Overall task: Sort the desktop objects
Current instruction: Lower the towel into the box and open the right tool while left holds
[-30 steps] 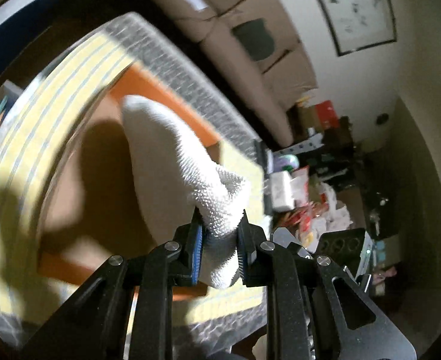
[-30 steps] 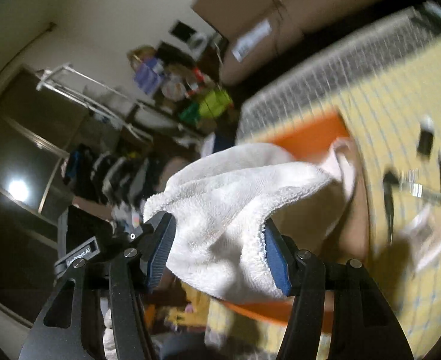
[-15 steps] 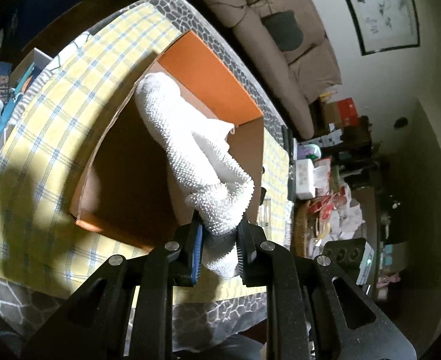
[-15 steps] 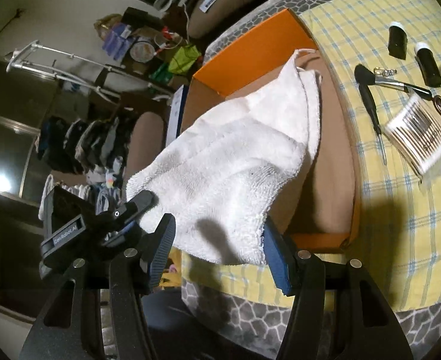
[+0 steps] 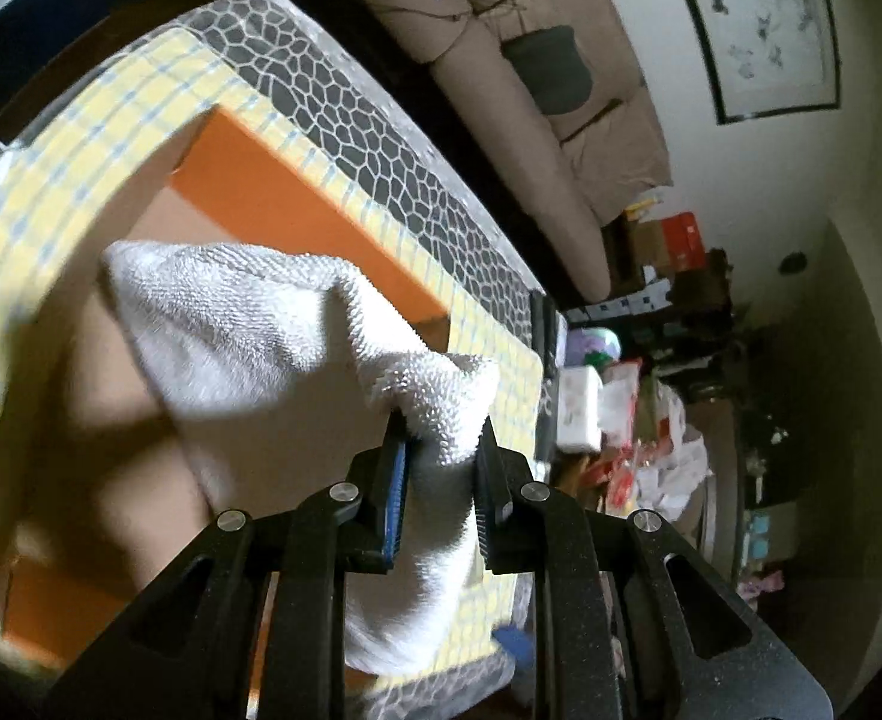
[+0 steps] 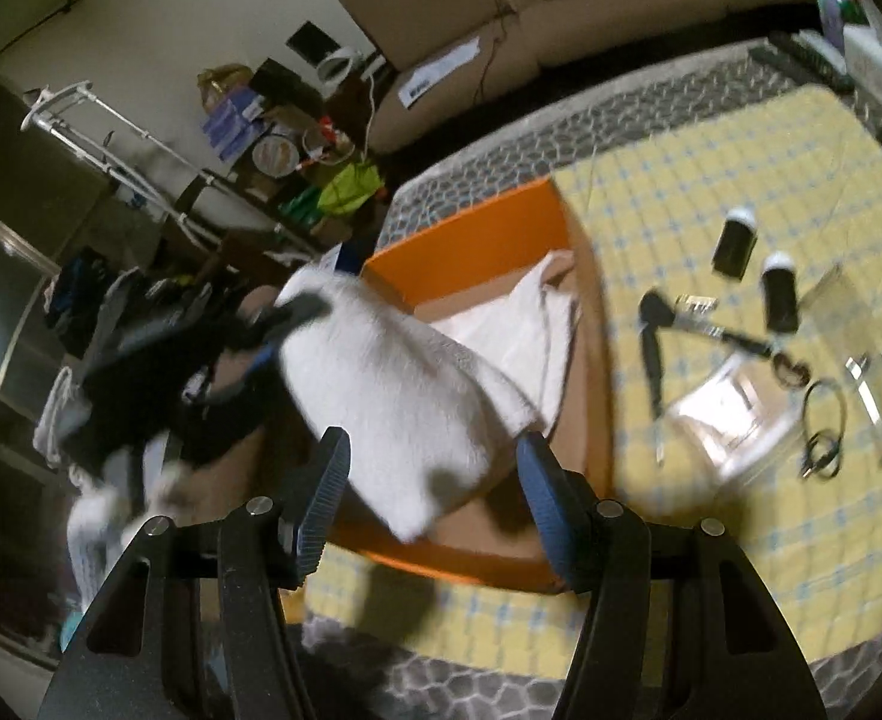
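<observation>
Counting one white towel [image 5: 249, 324] pinched by left gripper [image 5: 438, 468] over one orange box [image 6: 477, 252]; right gripper [image 6: 432, 483] gapes, two black bottles [image 6: 735, 240] nearby.

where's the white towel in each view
Left wrist: white towel fills the centre, pinched in the left tool, draped over the orange box.
Right wrist: the towel sits centre, between the right tool pads, trailing into the box.
Shared landmark: the orange box.

White towel [image 5: 249, 330], orange box [image 6: 471, 252] with brown floor, yellow-and-blue checked cloth [image 6: 711, 138], grey cobble-patterned table edge [image 5: 351, 96].
</observation>
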A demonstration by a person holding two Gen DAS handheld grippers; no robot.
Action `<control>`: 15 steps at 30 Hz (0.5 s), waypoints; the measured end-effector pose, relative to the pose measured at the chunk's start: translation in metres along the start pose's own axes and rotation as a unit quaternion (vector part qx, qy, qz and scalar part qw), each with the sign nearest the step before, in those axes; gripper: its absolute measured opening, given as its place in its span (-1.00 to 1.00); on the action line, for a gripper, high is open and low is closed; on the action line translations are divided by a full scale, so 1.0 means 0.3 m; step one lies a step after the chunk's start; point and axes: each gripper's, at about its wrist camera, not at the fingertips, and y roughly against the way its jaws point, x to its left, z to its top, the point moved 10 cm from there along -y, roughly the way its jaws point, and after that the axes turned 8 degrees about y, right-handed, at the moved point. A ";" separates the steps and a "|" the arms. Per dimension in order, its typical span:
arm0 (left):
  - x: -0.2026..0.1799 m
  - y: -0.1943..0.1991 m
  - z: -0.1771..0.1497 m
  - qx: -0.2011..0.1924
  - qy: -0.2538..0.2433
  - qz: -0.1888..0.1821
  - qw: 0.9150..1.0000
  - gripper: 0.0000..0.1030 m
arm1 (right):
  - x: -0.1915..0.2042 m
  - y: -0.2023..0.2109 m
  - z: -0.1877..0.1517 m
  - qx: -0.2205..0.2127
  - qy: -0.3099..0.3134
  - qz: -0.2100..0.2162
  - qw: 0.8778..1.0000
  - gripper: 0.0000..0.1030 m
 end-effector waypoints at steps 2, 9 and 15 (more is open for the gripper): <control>-0.008 -0.064 0.041 -0.003 0.007 0.009 1.000 -0.66 | -0.020 -0.002 0.013 0.001 0.012 -0.008 1.000 0.18; 0.108 -0.240 0.138 -0.013 0.031 0.075 0.997 -0.66 | -0.087 -0.032 0.035 0.003 0.038 -0.032 0.999 0.19; 0.206 -0.247 0.148 -0.017 0.038 0.087 0.995 -0.65 | -0.116 -0.071 0.045 0.005 0.028 -0.030 0.999 0.19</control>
